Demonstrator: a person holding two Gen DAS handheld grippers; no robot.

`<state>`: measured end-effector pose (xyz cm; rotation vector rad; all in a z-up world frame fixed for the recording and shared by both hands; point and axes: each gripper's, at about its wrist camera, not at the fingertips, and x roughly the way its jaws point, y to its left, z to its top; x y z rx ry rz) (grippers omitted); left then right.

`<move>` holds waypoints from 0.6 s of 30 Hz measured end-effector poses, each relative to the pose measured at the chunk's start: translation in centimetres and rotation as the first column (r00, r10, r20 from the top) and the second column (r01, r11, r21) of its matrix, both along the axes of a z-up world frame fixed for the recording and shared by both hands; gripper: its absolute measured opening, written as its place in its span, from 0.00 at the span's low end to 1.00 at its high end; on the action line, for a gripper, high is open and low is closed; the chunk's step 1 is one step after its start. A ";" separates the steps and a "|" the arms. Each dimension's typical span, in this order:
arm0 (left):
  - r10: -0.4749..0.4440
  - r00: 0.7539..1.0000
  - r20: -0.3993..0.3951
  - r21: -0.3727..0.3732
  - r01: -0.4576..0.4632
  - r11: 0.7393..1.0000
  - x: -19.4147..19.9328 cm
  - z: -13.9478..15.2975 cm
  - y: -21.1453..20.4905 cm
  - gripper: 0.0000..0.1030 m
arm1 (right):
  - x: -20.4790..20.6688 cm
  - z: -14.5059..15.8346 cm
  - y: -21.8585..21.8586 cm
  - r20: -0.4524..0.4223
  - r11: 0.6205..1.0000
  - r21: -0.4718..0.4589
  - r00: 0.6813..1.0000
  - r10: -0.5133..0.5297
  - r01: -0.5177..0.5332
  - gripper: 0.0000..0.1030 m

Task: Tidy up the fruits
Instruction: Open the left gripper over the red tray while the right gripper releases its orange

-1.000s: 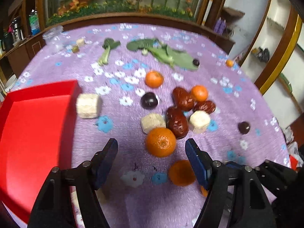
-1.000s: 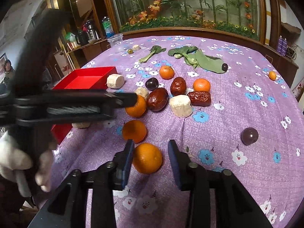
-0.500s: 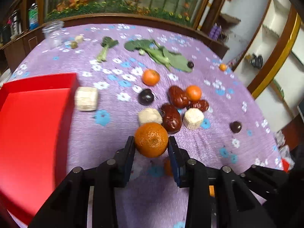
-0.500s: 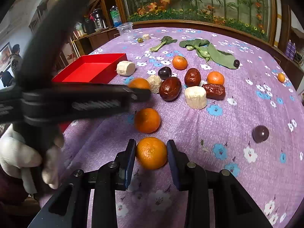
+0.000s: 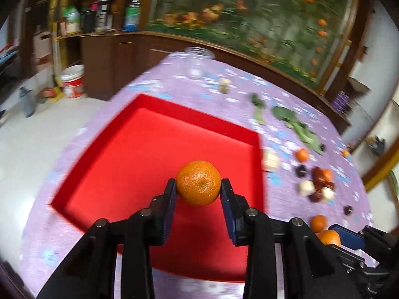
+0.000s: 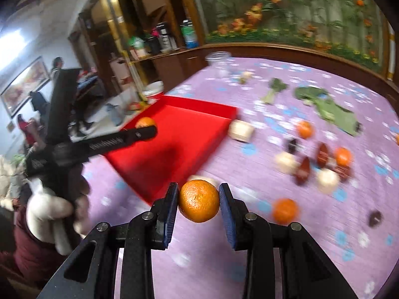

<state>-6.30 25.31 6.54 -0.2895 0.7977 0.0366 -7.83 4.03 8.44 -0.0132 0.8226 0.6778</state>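
Home dining room, floral purple tablecloth (image 6: 299, 224), wooden cabinets (image 5: 112, 57), bottle-cluttered sideboard (image 6: 159, 52), framed picture (image 6: 23, 84)

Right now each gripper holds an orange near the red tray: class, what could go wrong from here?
1. The left gripper pinches its orange only at the sides; a swing might roll it out short of the tray.
2. The right gripper and its orange head for the same tray, so the two grippers might collide.
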 end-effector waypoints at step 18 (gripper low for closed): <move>0.113 0.993 -0.022 -0.067 -0.114 0.991 -1.6 -1.2 5.6 0.49 | 2.3 -3.8 10.5 -0.068 0.992 -0.057 0.992 0.105 -0.109 0.38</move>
